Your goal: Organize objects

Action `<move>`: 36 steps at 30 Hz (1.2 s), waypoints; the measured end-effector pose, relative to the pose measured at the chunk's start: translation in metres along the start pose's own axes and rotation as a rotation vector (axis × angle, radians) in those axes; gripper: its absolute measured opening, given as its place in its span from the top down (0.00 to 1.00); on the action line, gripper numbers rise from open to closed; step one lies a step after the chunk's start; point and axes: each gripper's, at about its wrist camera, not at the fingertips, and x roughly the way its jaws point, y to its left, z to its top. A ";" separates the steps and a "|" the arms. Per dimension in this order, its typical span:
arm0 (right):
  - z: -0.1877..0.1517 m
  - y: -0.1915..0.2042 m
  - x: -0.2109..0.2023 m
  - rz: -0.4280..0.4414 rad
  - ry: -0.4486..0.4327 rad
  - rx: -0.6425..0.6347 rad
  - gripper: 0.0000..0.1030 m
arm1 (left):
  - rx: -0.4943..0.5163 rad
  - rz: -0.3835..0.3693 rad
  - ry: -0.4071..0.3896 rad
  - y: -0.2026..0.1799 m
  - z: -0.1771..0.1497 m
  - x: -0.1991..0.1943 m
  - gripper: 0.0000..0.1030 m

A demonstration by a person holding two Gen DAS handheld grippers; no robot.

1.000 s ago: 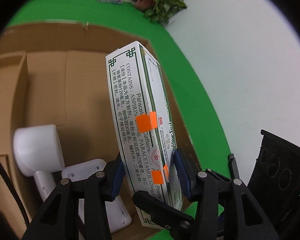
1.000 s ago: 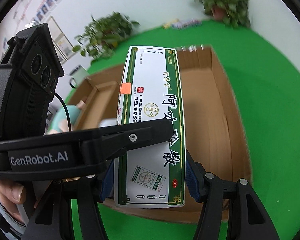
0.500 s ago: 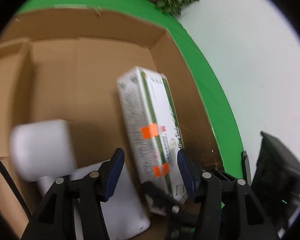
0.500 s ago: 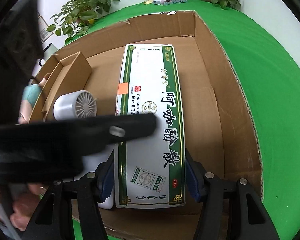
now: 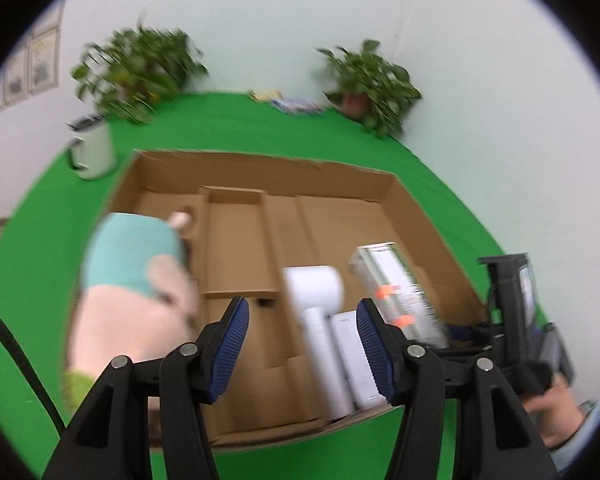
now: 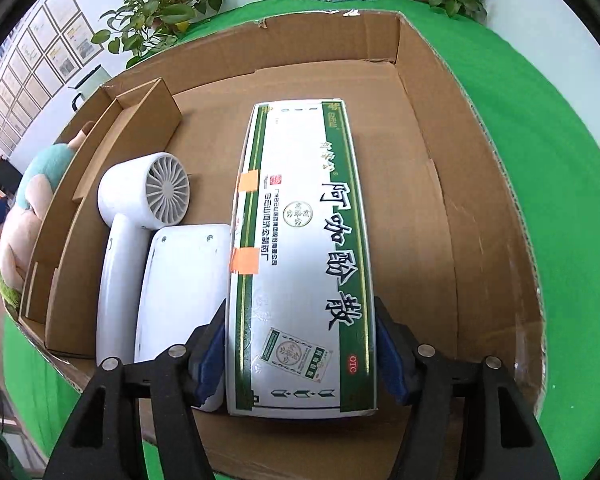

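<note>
A long white-and-green medicine box (image 6: 300, 248) lies flat on the floor of the open cardboard carton (image 6: 480, 200), right against a white flat device (image 6: 180, 288) and a white handheld fan (image 6: 148, 192). My right gripper (image 6: 300, 320) straddles the box's near end. Its jaws are opening, and the blue pads stand just off the box's sides. My left gripper (image 5: 302, 308) is open and holds nothing; it hovers over the carton's (image 5: 260, 168) near edge. From there the box (image 5: 396, 292), the fan (image 5: 314, 284) and a hand (image 5: 556, 404) holding the right gripper's body show blurred.
A teal and pink plush toy (image 5: 128, 288) fills the carton's left compartment beside a narrow inner cardboard tray (image 5: 236, 240). A white mug (image 5: 92, 152), two potted plants (image 5: 140, 68) (image 5: 372, 84) and some packets (image 5: 292, 104) stand on the green cloth behind.
The left gripper let go of the box and drew back up and away. The right gripper lowered the box flat into the carton, and its pads have come off the sides.
</note>
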 end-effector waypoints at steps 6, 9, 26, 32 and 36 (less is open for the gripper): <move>-0.001 0.007 -0.012 0.038 -0.010 0.006 0.15 | 0.018 0.104 -0.030 0.028 -0.028 -0.012 0.46; -0.004 0.015 -0.031 0.005 -0.073 -0.011 0.11 | 0.011 0.141 -0.037 0.035 -0.035 -0.003 0.46; 0.000 0.003 -0.011 -0.035 -0.053 0.074 0.35 | 0.049 0.221 -0.165 0.026 -0.066 -0.019 0.37; -0.005 0.009 -0.017 -0.042 -0.058 0.065 0.39 | 0.058 0.217 -0.159 0.027 -0.066 -0.020 0.37; -0.006 0.013 -0.024 -0.015 -0.047 0.072 0.38 | 0.049 0.212 -0.164 0.027 -0.066 -0.021 0.37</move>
